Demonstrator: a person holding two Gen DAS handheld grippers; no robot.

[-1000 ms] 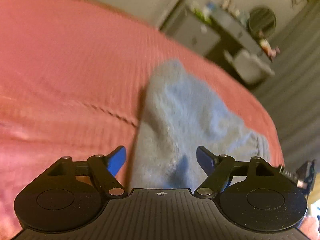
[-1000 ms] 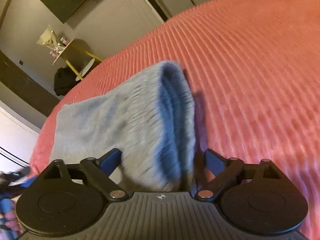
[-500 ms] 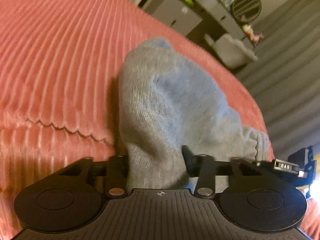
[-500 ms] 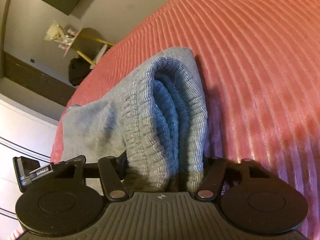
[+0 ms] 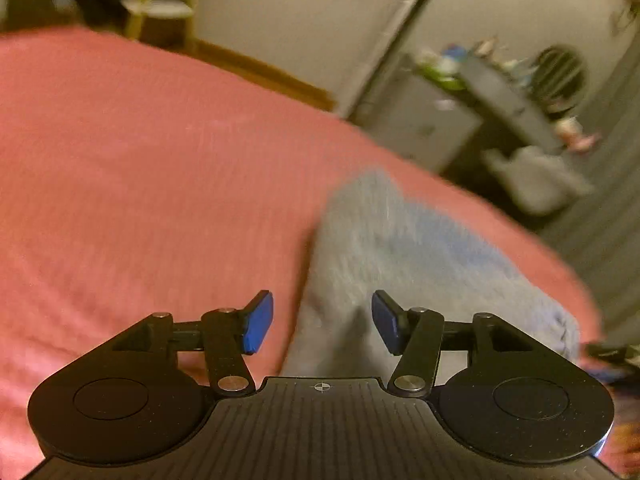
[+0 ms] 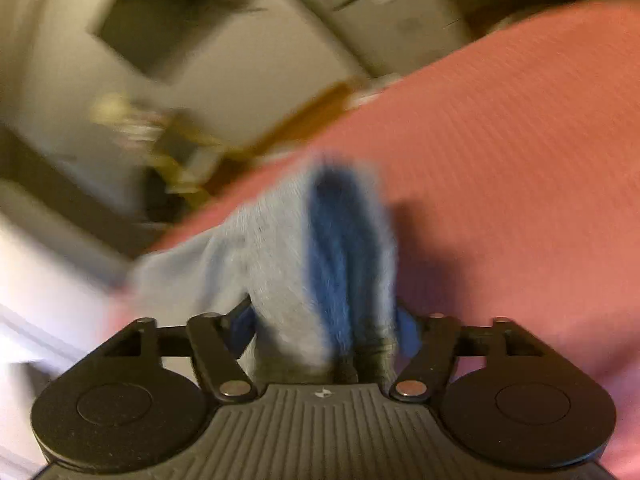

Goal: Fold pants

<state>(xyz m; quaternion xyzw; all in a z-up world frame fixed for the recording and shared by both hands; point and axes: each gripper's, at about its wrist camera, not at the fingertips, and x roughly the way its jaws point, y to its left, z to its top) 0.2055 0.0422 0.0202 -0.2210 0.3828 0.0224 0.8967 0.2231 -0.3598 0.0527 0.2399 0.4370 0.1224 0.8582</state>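
The grey-blue knit pants (image 5: 420, 256) lie folded in a bundle on the pink ribbed bedspread (image 5: 140, 184). My left gripper (image 5: 322, 322) is open, its blue pads (image 5: 260, 322) clear of the cloth, with the pants' edge below and between them. In the right wrist view the folded pants (image 6: 304, 256) stand bunched between the fingers of my right gripper (image 6: 326, 336). Its jaws stand apart on either side of the cloth, and the blur hides whether the pads (image 6: 406, 334) press it.
A grey cabinet and shelf with small items (image 5: 480, 92) stand beyond the bed's far edge. A dark wall screen (image 6: 168, 20) and a yellow-legged stand (image 6: 168, 140) are off the bed's left side. The bedspread (image 6: 520, 160) stretches to the right.
Half a second ago both grippers were shut on the pants. Now the left has opened and pulled back. The right has widened and both views have swung upward, blurred.
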